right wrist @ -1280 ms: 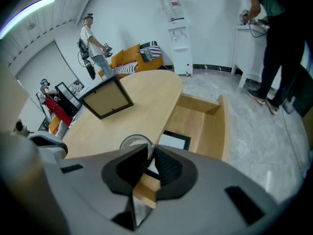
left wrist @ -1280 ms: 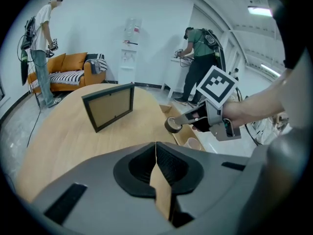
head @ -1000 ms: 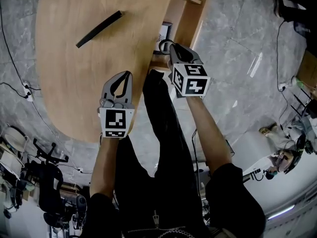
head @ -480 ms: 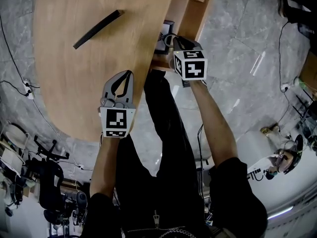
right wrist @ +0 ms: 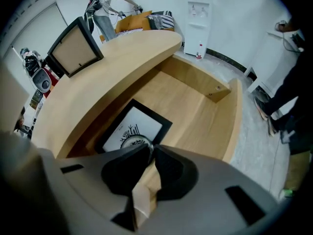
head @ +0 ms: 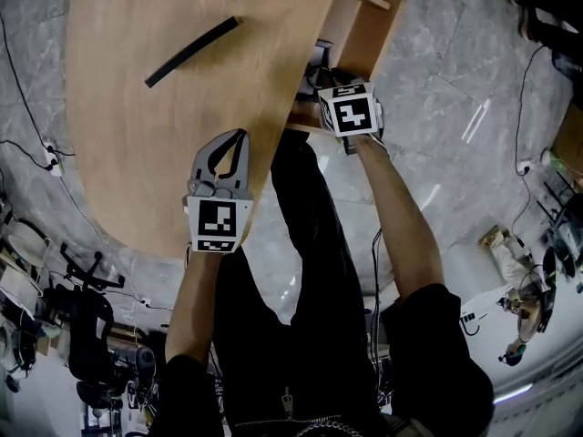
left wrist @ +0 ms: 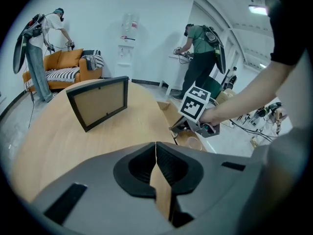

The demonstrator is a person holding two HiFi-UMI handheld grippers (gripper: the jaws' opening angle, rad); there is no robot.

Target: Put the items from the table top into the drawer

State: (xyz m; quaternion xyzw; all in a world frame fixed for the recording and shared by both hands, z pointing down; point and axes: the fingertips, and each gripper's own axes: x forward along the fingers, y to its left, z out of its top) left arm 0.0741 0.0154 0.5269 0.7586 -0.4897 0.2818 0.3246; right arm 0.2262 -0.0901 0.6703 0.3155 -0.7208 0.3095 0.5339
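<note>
So the right gripper (right wrist: 150, 151) is pointing down into the open drawer (right wrist: 195, 106) on the table's right side. Its jaws are pinched on a small round thing (right wrist: 132, 142), and I honestly can't tell what it is. Just below it a black-framed print (right wrist: 142, 121) lies flat on the drawer floor, toward the table side. The left gripper (head: 235, 139) hangs over the near edge of the wooden table (head: 127, 153), jaws together, nothing in them. A picture frame (head: 191, 51) stands upright on the far part of the tabletop.
</note>
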